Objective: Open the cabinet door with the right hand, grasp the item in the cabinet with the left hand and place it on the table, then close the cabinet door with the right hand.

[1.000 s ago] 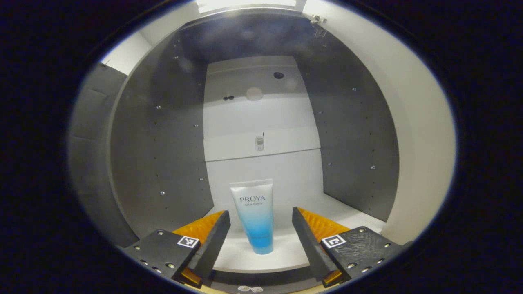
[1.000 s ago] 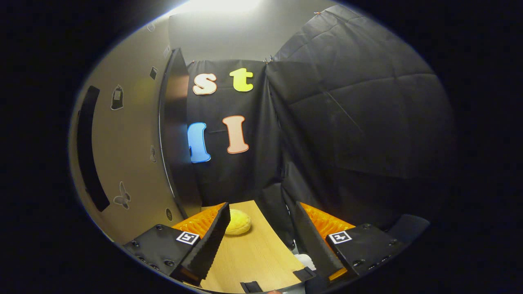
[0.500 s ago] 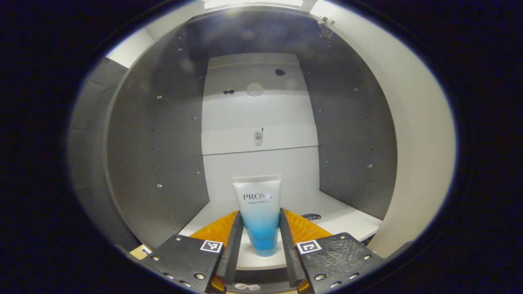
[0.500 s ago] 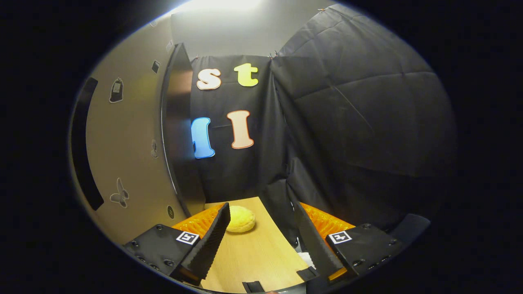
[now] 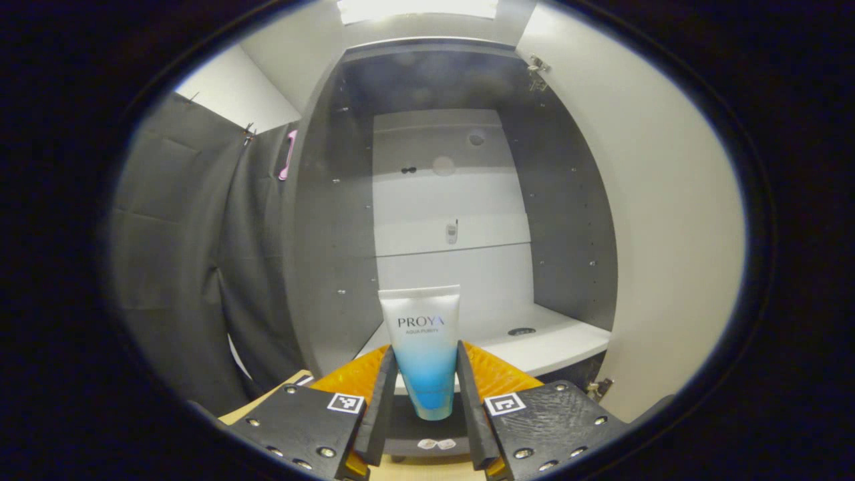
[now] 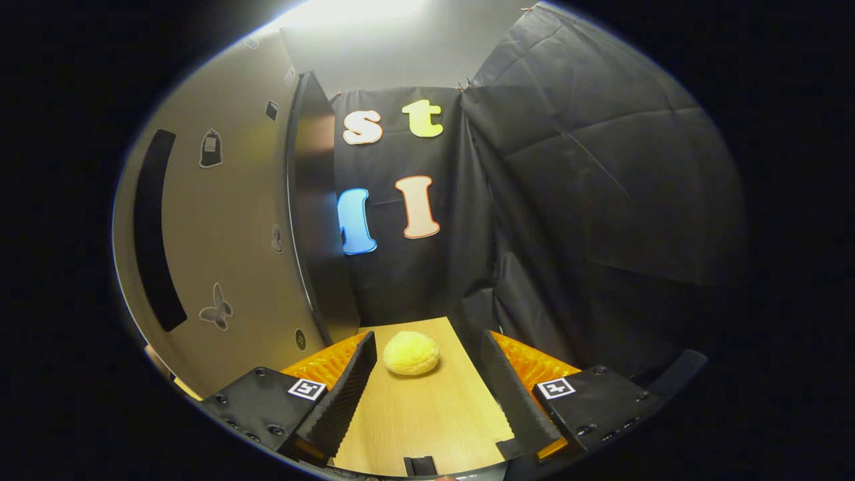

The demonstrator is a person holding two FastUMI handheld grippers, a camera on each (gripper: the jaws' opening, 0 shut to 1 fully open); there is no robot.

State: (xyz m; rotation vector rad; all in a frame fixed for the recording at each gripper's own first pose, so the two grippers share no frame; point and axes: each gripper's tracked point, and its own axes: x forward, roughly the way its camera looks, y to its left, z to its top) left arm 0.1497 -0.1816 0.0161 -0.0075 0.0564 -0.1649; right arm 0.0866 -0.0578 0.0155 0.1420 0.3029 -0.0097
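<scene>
Both fingers of the left hand-held gripper (image 5: 423,394) pinch the tube (image 5: 422,354) low at lower centre, so it could tip; right hand-held gripper (image 6: 423,384) gapes empty.

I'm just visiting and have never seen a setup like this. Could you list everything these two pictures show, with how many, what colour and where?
Tube: one, white fading to blue, upright between the left tongs, in front of the cabinet.
Cabinet: one, dark grey side walls, white back panel and white floor, standing open.
Cabinet door: one, beige with small stickers and a long dark handle, swung open at the left of the right gripper view.
Table: one, light wood, below the right tongs.
Round bun-like thing: one, yellow, on the table ahead of the right tongs.
Booth cloth: black, behind the table.
Left tongs: one pair, closed on the tube.
Right tongs: one pair, open, holding nothing.
</scene>
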